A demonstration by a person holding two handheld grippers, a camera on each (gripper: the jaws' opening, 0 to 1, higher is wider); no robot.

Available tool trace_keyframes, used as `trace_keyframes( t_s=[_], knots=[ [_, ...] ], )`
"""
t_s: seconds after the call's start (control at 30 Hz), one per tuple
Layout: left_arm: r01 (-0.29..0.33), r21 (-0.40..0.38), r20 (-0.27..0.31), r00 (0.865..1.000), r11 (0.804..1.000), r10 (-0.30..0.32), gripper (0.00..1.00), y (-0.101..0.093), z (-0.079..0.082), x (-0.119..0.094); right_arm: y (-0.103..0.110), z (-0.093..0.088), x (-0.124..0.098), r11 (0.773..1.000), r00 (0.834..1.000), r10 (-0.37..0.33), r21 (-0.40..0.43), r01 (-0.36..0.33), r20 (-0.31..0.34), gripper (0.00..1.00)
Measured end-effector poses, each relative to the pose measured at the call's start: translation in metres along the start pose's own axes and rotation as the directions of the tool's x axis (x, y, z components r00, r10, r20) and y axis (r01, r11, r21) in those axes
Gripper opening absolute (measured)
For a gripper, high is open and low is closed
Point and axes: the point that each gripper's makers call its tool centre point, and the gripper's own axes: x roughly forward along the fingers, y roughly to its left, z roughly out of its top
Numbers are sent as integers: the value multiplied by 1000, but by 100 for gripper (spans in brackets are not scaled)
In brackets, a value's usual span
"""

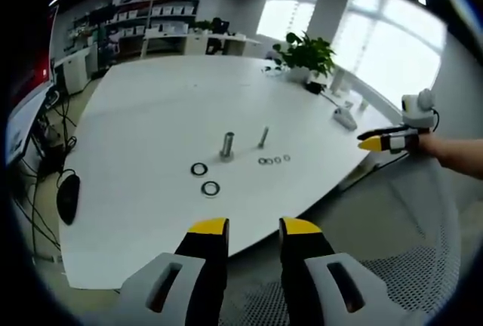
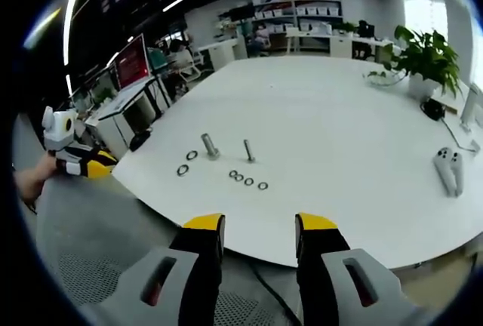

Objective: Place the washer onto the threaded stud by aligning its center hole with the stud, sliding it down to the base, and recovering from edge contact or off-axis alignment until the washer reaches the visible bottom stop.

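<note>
Nearest the camera in the left gripper view, the left gripper [image 1: 253,228] stood with its yellow-tipped fingers spread wide and empty, short of the edge of the white worktop [image 1: 151,115]. Going left to right across that worktop in this view, two large washers [image 1: 204,178] lay flat and apart, just in front of the thick stud [image 1: 227,145], which stood upright. Right of it stood the thin threaded stud [image 1: 263,137], with a row of four small washers [image 1: 274,160] close beside its foot. Farther right lay a white controller [image 1: 345,118], and the right gripper [image 1: 385,142] hung off the worktop's edge, held in a person's hand.

In the right gripper view, the right gripper's own fingers [image 2: 204,247] were likewise wide apart and held nothing. No washer sat on either stud.

The risks looked plain. The washers lay flat on a smooth surface, so fingers closing on one could skid it away or pinch only an edge, leaving it tilted. The small ones sat nearly touching, so a grasp might disturb a neighbour. A tilted washer would likely catch on the threads, and a sideways push could topple a free-standing stud.
</note>
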Motion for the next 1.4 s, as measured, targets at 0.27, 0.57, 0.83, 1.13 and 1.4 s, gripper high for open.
trace_keyframes(
  t_s=[0.27,0.57,0.83,1.13,1.4],
  knots=[
    [-5,-2,-5,1000,1000,5,24,1,-1,1,1,1,0,1000,1000,5,-22,-5,-3,39],
    [-42,-22,-58,997,999,41,23,8,-10,2,1,2,1,1000,1000,8,-8,-8,8,39],
    [-44,-28,-44,998,999,43,23,9,-8,2,3,1,2,1000,1000,15,-18,-15,-1,39],
    [-55,-37,-43,998,998,54,22,11,-7,2,8,2,3,999,999,40,-35,-41,-3,38],
    [-58,-44,-35,998,997,56,21,12,-6,2,9,12,0,998,998,39,-59,-36,51,38]
  ],
)
